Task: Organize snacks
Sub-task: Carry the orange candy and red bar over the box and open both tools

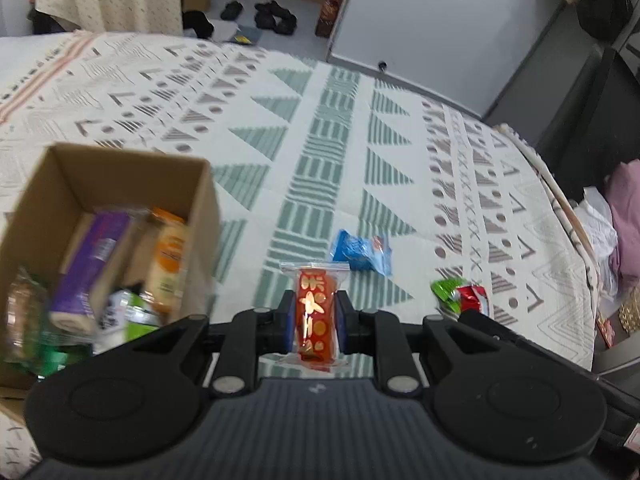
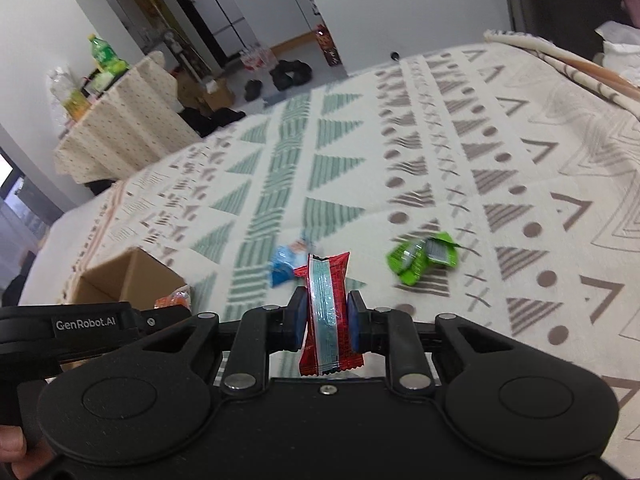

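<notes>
My left gripper (image 1: 315, 305) is shut on a red snack packet with gold print (image 1: 315, 314), lifted above the patterned bedspread (image 1: 312, 152). An open cardboard box (image 1: 120, 176) with several snacks inside sits just to its left. My right gripper (image 2: 326, 312) is shut on a red packet with a pale blue back strip (image 2: 325, 314), also held off the bed. A blue packet (image 1: 362, 254) (image 2: 286, 266) and a green packet (image 2: 424, 258) (image 1: 448, 290) lie on the spread ahead. The same box (image 2: 128, 280) shows at the left of the right wrist view.
The other hand-held gripper (image 2: 80, 330) crosses the left edge of the right wrist view, with a person's fingers below it. Beyond the bed are a cloth-covered table (image 2: 120, 124) with bottles, shoes on the floor (image 1: 276, 18), and clothes (image 1: 624, 220) by the right bedside.
</notes>
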Available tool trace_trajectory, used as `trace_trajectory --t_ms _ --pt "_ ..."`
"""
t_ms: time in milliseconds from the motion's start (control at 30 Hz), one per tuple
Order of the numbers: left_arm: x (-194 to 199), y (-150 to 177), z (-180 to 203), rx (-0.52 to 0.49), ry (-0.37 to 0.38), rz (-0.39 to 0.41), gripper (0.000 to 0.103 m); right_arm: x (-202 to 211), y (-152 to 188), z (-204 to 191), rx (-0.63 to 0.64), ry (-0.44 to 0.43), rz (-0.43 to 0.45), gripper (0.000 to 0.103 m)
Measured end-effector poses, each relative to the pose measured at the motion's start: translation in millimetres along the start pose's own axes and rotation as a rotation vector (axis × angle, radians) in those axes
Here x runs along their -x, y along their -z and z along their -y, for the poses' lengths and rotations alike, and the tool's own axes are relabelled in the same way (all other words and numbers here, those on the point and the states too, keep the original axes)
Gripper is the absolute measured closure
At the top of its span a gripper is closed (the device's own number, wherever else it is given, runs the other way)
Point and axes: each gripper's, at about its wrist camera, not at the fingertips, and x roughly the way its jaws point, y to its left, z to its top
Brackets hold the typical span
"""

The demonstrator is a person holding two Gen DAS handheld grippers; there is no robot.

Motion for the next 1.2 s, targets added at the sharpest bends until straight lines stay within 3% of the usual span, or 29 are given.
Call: trace_trajectory --t_ms 533,1200 --pt "47.7 -3.4 -49.4 0.085 -0.051 0.076 0.084 23.7 -6.4 -50.8 0.031 -0.106 0.118 0.082" --pt "72.2 -10.0 -126.8 0.191 -0.084 0.106 0.084 19.1 8.8 -109.1 0.09 -0.229 0.105 0.082"
